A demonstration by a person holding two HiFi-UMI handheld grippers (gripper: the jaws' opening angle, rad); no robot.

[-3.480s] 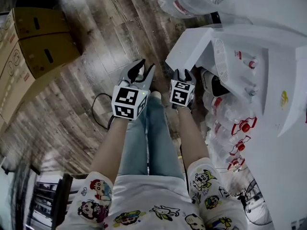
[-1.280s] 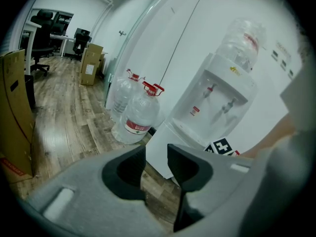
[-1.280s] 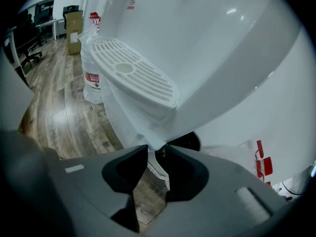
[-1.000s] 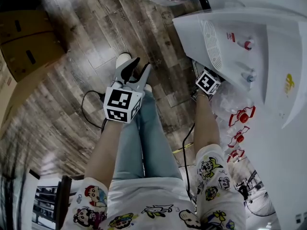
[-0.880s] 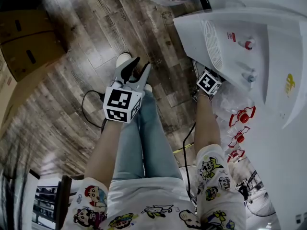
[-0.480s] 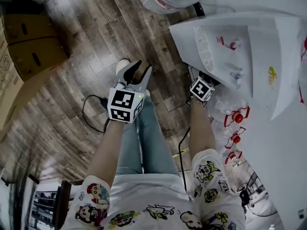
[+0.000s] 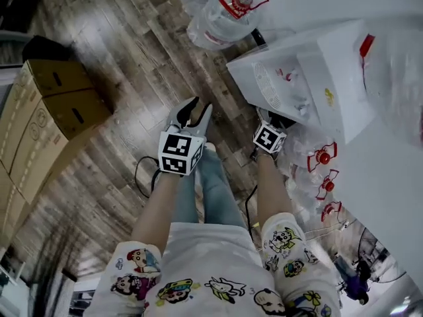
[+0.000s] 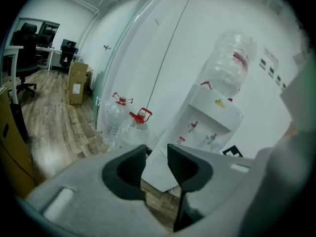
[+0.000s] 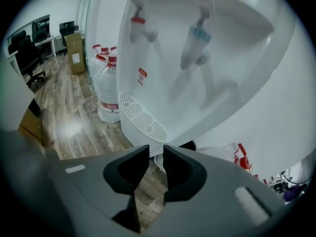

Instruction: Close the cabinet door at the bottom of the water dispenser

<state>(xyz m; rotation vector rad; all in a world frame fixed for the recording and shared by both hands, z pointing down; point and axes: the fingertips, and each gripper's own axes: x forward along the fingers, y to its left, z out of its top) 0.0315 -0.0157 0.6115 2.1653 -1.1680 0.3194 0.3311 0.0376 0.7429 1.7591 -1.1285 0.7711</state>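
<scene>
White water dispenser [image 7: 327, 78] stands just beyond the right tongs [image 7: 273, 119].

The wood floor [image 7: 125, 51] on the left is bare and wide — a tool could swing there with nothing in the way. On the right, the big white water dispenser [image 7: 310, 78] stands just beside the right tool [image 9: 156, 154]. Water jugs [image 7: 322, 157] crowd the near right by the wall, and one more jug [image 7: 221, 18] stands at the far side. Cardboard boxes [image 7: 59, 104] block the far left. A black cable [image 7: 138, 176] loops on the floor near the person's legs [image 7: 211, 190].
</scene>
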